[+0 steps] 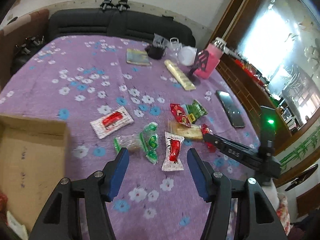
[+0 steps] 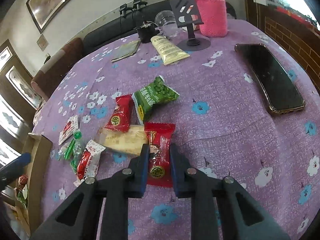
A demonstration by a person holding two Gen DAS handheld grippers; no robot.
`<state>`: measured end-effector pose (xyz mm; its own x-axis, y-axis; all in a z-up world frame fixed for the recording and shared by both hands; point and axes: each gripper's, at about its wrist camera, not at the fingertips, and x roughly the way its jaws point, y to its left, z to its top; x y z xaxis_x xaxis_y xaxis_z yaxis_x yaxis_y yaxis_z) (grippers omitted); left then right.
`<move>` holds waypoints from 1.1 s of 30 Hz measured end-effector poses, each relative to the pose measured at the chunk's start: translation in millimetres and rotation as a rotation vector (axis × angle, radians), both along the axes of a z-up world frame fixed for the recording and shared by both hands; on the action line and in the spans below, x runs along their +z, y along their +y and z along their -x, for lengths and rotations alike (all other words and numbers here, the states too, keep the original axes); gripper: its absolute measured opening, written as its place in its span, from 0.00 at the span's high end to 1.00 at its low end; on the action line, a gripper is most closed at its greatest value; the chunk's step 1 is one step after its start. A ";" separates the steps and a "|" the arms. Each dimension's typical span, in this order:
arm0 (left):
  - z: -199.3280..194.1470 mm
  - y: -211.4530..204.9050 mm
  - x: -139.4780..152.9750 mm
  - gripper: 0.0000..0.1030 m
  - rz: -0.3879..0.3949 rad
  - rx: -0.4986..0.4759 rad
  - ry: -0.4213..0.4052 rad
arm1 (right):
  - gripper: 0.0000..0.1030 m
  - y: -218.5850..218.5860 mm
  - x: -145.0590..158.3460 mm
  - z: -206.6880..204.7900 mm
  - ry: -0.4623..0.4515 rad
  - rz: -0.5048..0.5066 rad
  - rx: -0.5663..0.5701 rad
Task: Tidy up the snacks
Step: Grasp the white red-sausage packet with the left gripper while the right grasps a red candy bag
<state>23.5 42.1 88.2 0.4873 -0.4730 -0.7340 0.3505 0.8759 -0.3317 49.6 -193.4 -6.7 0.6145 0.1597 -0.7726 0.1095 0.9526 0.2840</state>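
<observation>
1. I hold two claws over a table covered in a purple cloth [image 1: 84, 92] printed with white and blue flowers.
2. My right claw [image 2: 159, 150] has its two blue-padded fingers drawn in narrow around a red snack packet [image 2: 159, 156] lying flat on the cloth. The pads [image 2: 144, 166] sit at both long sides of the packet; I cannot tell for certain whether they press on it.
3. My left claw [image 1: 157, 153] stands half open with nothing held. Between its fingers, on the cloth, lie a white packet with a red picture [image 1: 173, 152] and a green-and-clear wrapper [image 1: 150, 142].
4. Near the left finger sits a clear bag with a brown cake [image 1: 130, 144].
5. Further out lies a second white-and-red packet [image 1: 112, 121], tilted.
6. A small heap sits beyond my right claw: a pale wrapped cake [image 2: 124, 140], a red packet [image 2: 119, 116] lying partly on it, and a green pea packet [image 2: 154, 98] touching that one.
7. An open cardboard box [image 1: 30, 156] sits at the left edge of the table, with a few wrapped snacks visible inside it in the right wrist view.
8. Well apart on the right lies a dark phone [image 2: 270, 78].
9. At the far side stand a pink-sleeved bottle [image 2: 212, 16], a black phone stand [image 2: 192, 28], a clear cup [image 2: 167, 23] and a cream tube [image 2: 169, 50].
</observation>
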 end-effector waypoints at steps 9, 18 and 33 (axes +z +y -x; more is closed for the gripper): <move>-11.3 -59.9 -30.9 0.39 -0.152 -0.115 -0.008 | 0.82 -18.8 0.4 4.7 0.008 -0.089 -0.018; -21.5 -96.9 -52.2 0.63 -0.275 -0.189 -0.014 | 0.82 -24.9 2.9 6.9 -0.004 -0.123 -0.036; 37.3 -3.8 11.3 0.79 -0.080 -0.015 -0.078 | 0.82 -15.2 18.3 19.3 -0.104 -0.128 0.000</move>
